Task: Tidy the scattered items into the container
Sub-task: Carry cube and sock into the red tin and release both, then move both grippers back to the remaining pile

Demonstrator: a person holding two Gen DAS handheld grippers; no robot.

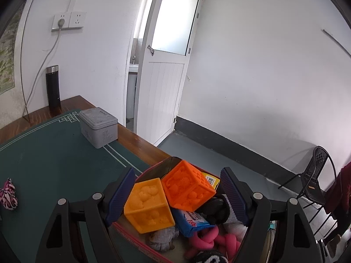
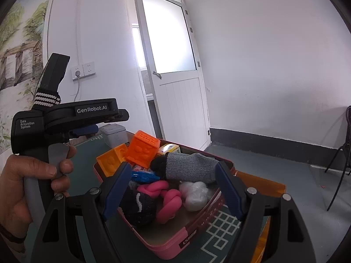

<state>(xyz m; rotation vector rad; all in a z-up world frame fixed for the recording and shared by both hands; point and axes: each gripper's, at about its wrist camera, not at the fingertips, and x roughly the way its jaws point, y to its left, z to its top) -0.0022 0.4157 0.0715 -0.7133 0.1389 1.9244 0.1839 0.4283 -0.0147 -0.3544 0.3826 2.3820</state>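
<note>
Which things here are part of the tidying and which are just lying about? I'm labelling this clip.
Part of the job: pink container; inside it the yellow block, orange block, grey sock, pink knotted toy; patterned item left on the mat.

Lying about: grey tin, black flask, chair.

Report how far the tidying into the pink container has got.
Mostly done: the pink container already holds the yellow cube, orange cube, grey sock and pink knotted toy. Both the left gripper and right gripper are open and empty. Left: the pink patterned item on the green mat.
</note>
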